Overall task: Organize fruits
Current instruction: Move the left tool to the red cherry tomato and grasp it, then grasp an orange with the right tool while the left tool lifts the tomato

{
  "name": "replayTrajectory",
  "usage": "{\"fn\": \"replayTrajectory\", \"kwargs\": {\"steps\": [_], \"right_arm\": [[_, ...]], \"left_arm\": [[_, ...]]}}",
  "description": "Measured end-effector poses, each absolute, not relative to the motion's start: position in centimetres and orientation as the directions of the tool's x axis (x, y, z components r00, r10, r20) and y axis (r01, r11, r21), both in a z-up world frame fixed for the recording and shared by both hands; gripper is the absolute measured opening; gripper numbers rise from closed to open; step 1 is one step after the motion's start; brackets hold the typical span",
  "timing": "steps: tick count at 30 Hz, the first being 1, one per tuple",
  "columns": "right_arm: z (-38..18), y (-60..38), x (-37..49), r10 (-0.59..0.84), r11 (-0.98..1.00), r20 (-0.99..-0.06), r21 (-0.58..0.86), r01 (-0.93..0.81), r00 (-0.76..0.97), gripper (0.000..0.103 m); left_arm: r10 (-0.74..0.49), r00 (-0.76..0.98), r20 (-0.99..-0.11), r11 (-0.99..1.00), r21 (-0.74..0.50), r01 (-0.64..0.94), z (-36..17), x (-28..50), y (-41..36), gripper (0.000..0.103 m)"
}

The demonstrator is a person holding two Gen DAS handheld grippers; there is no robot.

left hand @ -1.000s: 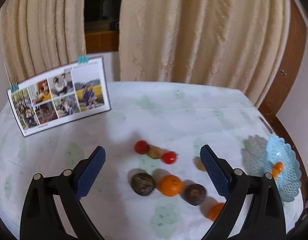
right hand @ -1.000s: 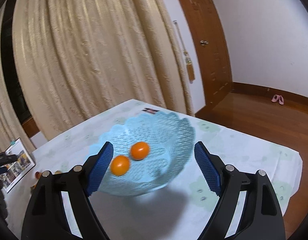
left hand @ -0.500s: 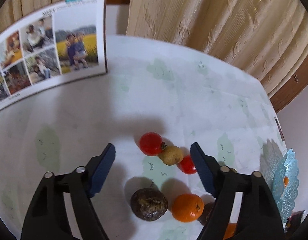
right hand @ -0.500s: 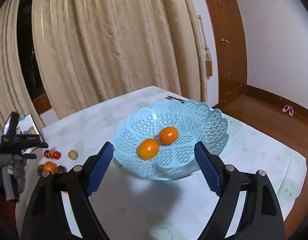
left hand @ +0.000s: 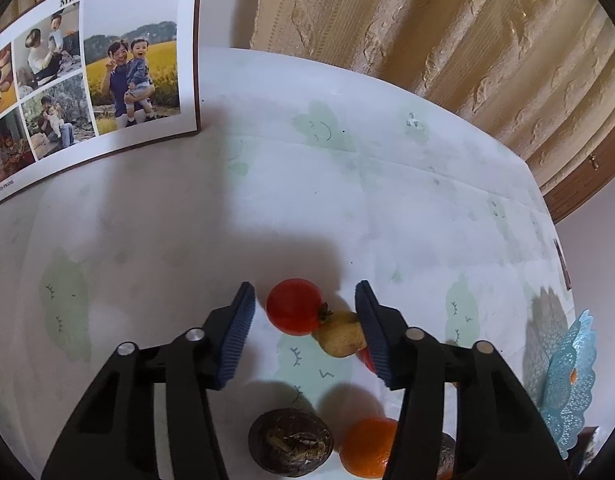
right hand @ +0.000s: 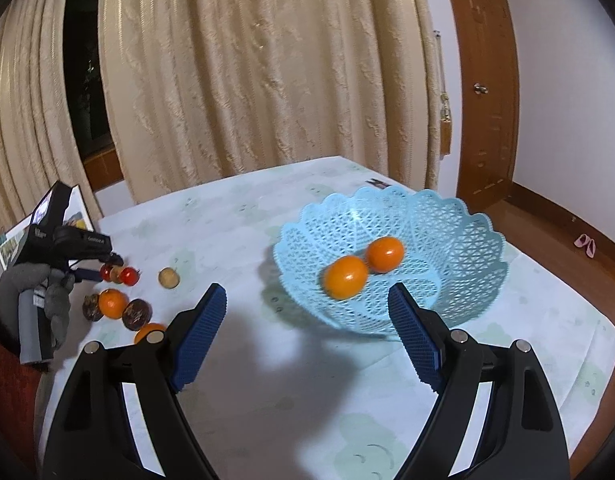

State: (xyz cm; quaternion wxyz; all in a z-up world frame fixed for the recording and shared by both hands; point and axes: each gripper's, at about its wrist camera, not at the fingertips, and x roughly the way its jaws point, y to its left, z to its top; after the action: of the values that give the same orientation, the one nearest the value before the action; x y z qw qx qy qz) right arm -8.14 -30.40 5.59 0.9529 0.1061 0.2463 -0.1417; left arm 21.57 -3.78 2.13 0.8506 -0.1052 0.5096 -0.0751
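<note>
My left gripper (left hand: 305, 300) is open and low over the table, its jaws on either side of a red tomato (left hand: 293, 306) and a small tan fruit (left hand: 341, 338). Nearer lie a dark brown fruit (left hand: 290, 445) and an orange (left hand: 367, 452). A second red tomato (left hand: 365, 358) is partly hidden behind the right finger. My right gripper (right hand: 307, 300) is open and empty, above the table in front of the blue lattice basket (right hand: 447, 224), which holds two oranges (right hand: 345, 277). The left gripper (right hand: 83, 270) shows at the fruit cluster in the right wrist view.
A photo board (left hand: 87, 76) stands at the table's back left. Beige curtains (right hand: 267, 72) hang behind the table. A lone tan fruit (right hand: 169, 278) lies between cluster and basket. The basket's edge (left hand: 567, 384) shows at far right in the left wrist view. The table edge drops to a wooden floor (right hand: 567, 232).
My left gripper has come down and forward over the fruit cluster, and its jaws have narrowed around the red tomato and tan fruit. My right gripper has pulled back and swung left from the basket.
</note>
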Motion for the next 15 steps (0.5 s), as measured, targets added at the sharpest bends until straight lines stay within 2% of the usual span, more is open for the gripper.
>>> {"fn": "replayTrajectory", "kwargs": {"steps": [3, 5, 15], "right_arm": [[5.5, -29.5, -7.7, -0.202, 0.946, -0.505, 0.122, 0.301, 0.839, 0.084], [5.5, -29.1, -7.4, -0.194, 0.951, -0.508, 0.114, 0.288, 0.840, 0.084], [5.4, -27.8, -6.9, -0.174, 0.960, -0.518, 0.100, 0.261, 0.838, 0.084]], "left_arm": [[-0.245, 0.470, -0.848, 0.964, -0.266, 0.023, 2.4, 21.4, -3.7, 0.043], [-0.245, 0.469, -0.848, 0.964, -0.267, 0.020, 2.5, 21.3, -3.5, 0.034], [-0.261, 0.472, -0.842, 0.958, -0.288, 0.016, 3.1, 21.2, -3.0, 0.033]]}}
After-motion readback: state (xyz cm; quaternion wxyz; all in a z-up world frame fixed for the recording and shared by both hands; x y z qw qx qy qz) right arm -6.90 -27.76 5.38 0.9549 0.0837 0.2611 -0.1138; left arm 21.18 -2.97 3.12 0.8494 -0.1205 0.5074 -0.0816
